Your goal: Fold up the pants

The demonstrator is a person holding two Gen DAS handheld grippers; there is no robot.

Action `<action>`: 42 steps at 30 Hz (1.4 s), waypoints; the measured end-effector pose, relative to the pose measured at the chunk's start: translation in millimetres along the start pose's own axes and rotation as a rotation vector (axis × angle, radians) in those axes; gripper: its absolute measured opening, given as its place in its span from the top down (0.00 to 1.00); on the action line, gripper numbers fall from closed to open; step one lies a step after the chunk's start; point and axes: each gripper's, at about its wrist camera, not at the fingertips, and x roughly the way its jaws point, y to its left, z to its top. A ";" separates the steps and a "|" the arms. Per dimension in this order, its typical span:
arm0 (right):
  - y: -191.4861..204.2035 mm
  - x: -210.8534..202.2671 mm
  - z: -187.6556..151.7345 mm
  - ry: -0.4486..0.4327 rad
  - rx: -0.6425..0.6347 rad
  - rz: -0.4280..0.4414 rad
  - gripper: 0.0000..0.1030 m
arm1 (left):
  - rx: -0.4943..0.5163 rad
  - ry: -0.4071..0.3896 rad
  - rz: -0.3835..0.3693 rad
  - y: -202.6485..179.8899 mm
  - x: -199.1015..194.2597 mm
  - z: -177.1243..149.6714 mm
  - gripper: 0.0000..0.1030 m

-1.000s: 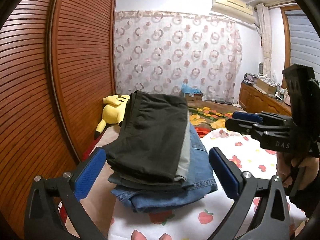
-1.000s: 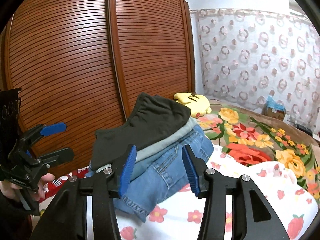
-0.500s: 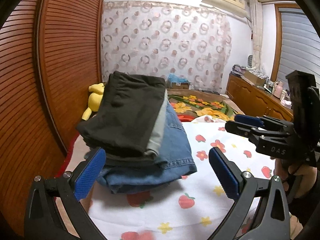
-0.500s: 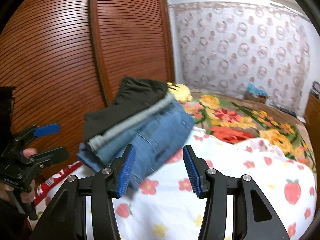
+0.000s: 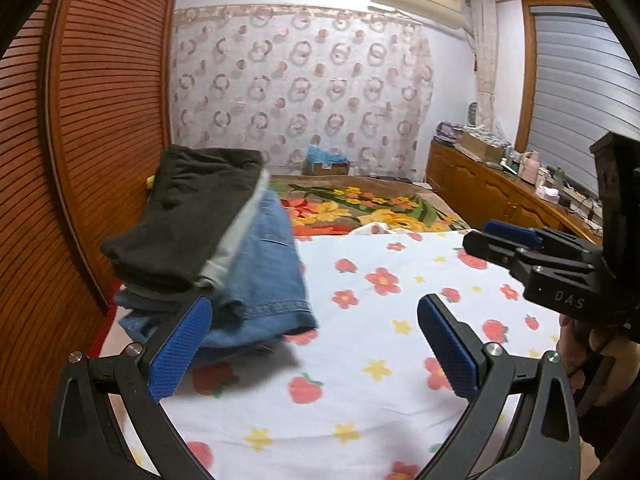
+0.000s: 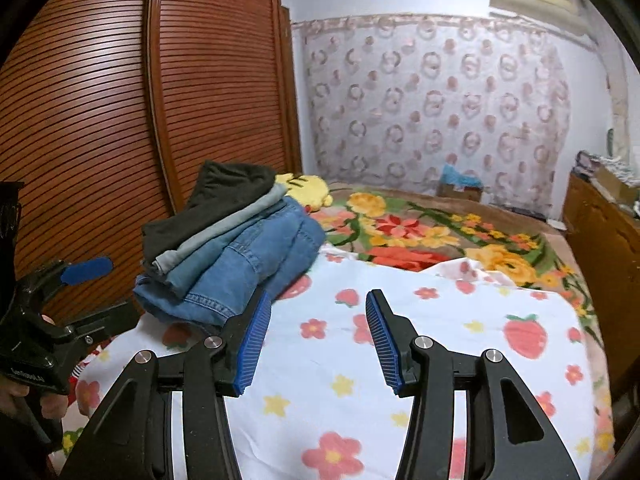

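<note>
My left gripper (image 5: 316,344) stands wide open with nothing between its blue pads, and my right gripper (image 6: 316,340) is about half spread, also holding nothing; only bare strawberry-print sheet (image 6: 460,344) shows in both gaps.

The folded pants lie in one stack (image 6: 224,248) at the sheet's far left corner, next to the slatted wooden wardrobe door (image 6: 100,120): a dark pair (image 5: 188,220) on top, a pale grey-green pair (image 6: 212,236) under it, and blue jeans (image 5: 268,280) at the bottom. A yellow plush toy (image 6: 308,188) peeks out just behind the stack. In the left wrist view my left pad sits in front of the stack's near edge, but I cannot tell whether it touches the denim.

I judge this a gap between garments: the stack looks finished and squared, and both grippers point out over open sheet to the right of it. No unfolded pants show anywhere in either view. So the next move, as I read it, calls for finding another pair outside these views and spreading it flat on the sheet clear of the stack, taking care not to knock the pile, which leans a little toward the wardrobe door.
</note>
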 end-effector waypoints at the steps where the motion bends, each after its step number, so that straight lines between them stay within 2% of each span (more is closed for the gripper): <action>1: 1.9 -9.1 -0.9 -0.012 -0.005 -0.016 0.50 | 0.002 -0.005 -0.011 -5.4 -3.2 -0.5 0.00; 4: 8.0 -37.1 -6.4 -0.052 -0.035 -0.067 0.50 | 0.009 -0.017 -0.033 -20.9 -12.7 0.6 0.00; 13: 18.2 -94.2 -22.1 -0.091 0.001 -0.106 0.50 | 0.069 -0.041 -0.040 -60.2 -37.7 9.3 0.00; 24: 25.8 -117.5 -43.3 -0.078 0.080 -0.156 0.50 | 0.081 -0.063 -0.065 -86.6 -57.1 5.4 0.00; 31: 32.4 -127.4 -43.1 -0.077 0.111 -0.208 0.50 | 0.084 -0.078 -0.066 -90.3 -67.1 3.2 0.00; 33: 32.6 -128.4 -41.9 -0.082 0.112 -0.228 0.47 | 0.083 -0.085 -0.062 -89.8 -70.3 2.9 0.00; 35: 34.4 -129.0 -40.8 -0.089 0.120 -0.240 0.40 | 0.085 -0.088 -0.058 -89.5 -72.7 2.4 0.00; 42: 39.9 -125.6 -41.7 -0.094 0.131 -0.245 0.37 | 0.080 -0.087 -0.044 -86.8 -74.1 -0.4 0.00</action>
